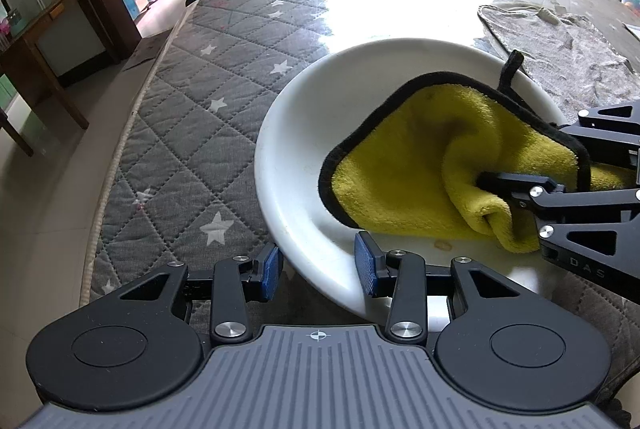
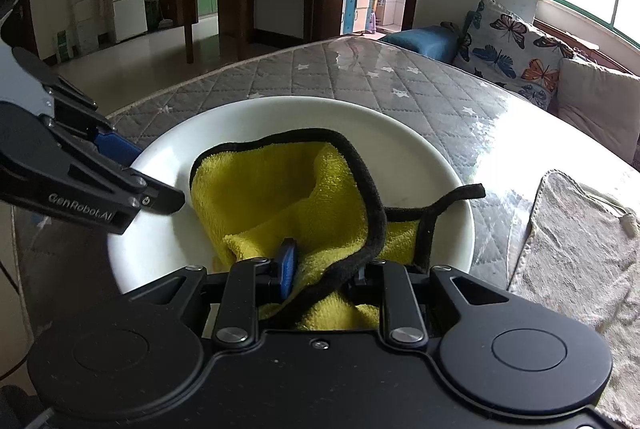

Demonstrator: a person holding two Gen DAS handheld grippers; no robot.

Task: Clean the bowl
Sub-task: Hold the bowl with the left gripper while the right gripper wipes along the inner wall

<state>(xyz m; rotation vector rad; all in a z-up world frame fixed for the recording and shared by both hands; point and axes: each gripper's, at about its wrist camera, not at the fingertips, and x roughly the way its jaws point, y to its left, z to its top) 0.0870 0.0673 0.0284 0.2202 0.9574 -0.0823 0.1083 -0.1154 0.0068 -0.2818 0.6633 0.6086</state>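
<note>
I see a wide, shallow white bowl (image 1: pixel 304 149) resting on a bench (image 1: pixel 192 133) covered with a grey quilted, star-patterned cloth under a clear shiny sheet. In the left wrist view the bowl fills the centre and right of the frame; in the right wrist view it sits in the middle, just beyond my tool.

My left hand-held gripper (image 1: pixel 318 275) straddles the near rim of the bowl at the bottom centre of its own view. One blue pad sits outside the rim and the other inside. The pads are held partly apart, and I cannot tell whether they press on the rim.

My right hand-held gripper (image 2: pixel 320 269) is pinching a yellow cloth (image 2: pixel 272 201) with a black edge. The cloth is bunched between its fingers at the lower centre of the right wrist view. In the left wrist view this tool enters from the right edge, and the cloth spreads across the right half of the bowl's inside. A black loop (image 2: pixel 452 199) on the cloth trails over the far right rim.

A small brownish mark (image 1: pixel 442 245) shows on the bowl's inner surface, just below the cloth. A grey towel (image 2: pixel 580 253) lies flat on the bench to the right of the bowl. Butterfly-print cushions (image 2: pixel 508 49) sit on a sofa beyond the bench.
</note>
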